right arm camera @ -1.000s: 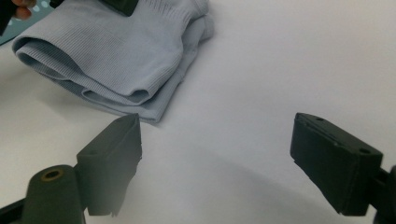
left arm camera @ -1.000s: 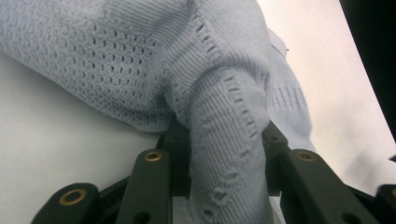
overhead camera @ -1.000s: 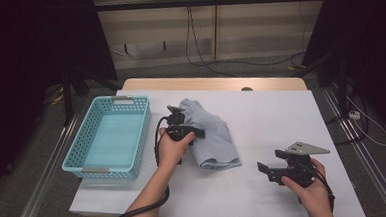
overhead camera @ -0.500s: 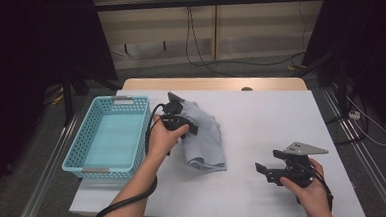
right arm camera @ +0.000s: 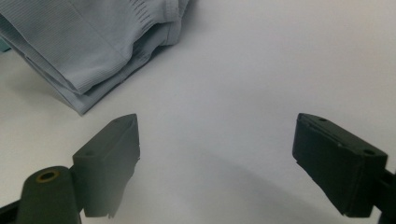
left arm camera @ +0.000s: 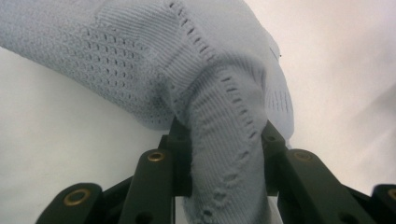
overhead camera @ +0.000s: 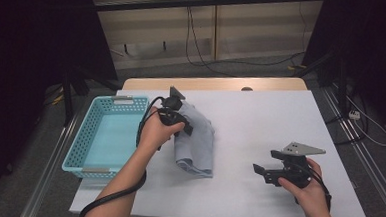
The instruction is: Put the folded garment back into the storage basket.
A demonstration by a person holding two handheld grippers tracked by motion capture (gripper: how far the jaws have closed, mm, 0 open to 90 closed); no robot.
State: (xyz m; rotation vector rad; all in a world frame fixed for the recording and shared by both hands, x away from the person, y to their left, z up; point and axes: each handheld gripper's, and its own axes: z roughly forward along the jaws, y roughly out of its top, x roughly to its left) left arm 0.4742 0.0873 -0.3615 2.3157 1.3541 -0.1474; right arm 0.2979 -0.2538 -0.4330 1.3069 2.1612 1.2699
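A pale blue-grey knitted garment (overhead camera: 199, 146) lies bunched on the white table (overhead camera: 260, 122), just right of the basket. My left gripper (overhead camera: 182, 126) is shut on its upper fold and holds that part raised off the table. In the left gripper view a thick fold of the garment (left arm camera: 187, 60) is pinched between the two jaws of my left gripper (left arm camera: 224, 158). My right gripper (overhead camera: 259, 171) rests low over the table at the right, open and pointing left. In its own view my right gripper (right arm camera: 217, 154) has nothing between the jaws, and the garment's folded edge (right arm camera: 79, 51) lies beyond them.
A light blue plastic basket (overhead camera: 78, 150) stands at the table's left edge. Bare table stretches between the garment and the right gripper. Cables trail from both grippers toward the person. Dark floor and metal rails surround the table.
The left hand has risen and shifted toward the basket, pulling the garment's top up and left with it. The right hand and its gripper have stayed put.
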